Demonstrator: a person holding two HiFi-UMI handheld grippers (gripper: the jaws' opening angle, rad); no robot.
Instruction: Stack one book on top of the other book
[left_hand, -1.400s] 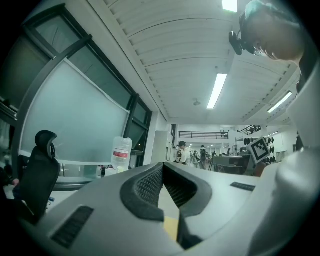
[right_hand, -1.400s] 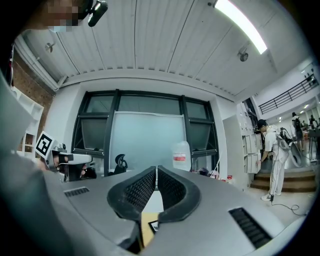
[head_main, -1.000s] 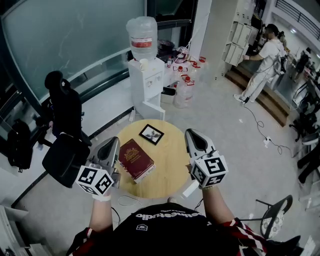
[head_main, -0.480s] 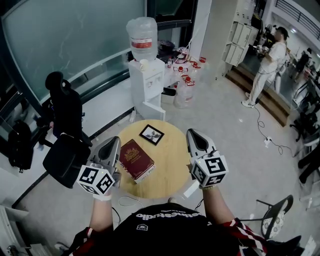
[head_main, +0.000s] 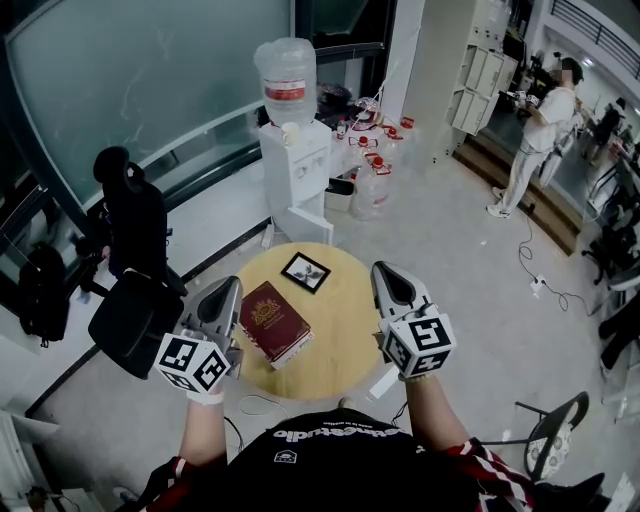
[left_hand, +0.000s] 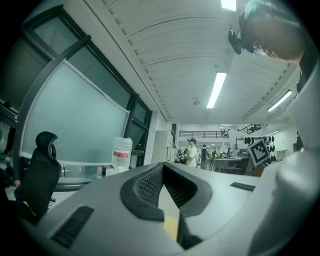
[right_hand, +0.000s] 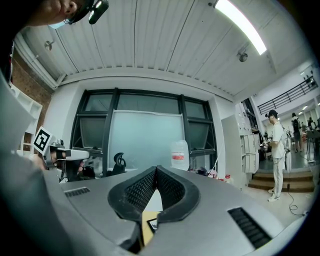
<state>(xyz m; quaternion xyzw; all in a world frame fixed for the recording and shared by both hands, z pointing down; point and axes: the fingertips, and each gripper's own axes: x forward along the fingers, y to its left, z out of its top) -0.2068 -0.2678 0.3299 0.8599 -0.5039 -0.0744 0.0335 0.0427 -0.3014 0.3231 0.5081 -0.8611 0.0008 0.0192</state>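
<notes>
Only container stuff here is the cooler (head_main: 297, 175) past the table, with a big bottle (head_main: 285, 78) sitting upside down on top. Can't tell how full it is. A few red-capped jugs (head_main: 368, 185) stand on the floor just beside it.

Both claws are pressed together with nothing in them. The left gripper (head_main: 229, 287) is at the left rim of the round table (head_main: 345, 350), just beside the red book (head_main: 272, 320) but not touching it as far as I can see. In its own view the left gripper's tips (left_hand: 162, 164) meet. The right gripper (head_main: 385, 271) is at the table's right rim, well apart from both books, and its tips (right_hand: 156, 168) are closed too.

The red book lies flat on the left half of the table, at a slant, with its near corner close to the rim. The black book (head_main: 304, 270) lies flat nearer the far rim, apart from the red one.

The right half of the tabletop is bare wood. A black chair (head_main: 135, 305) crowds the left side, and there's open floor on the right.
</notes>
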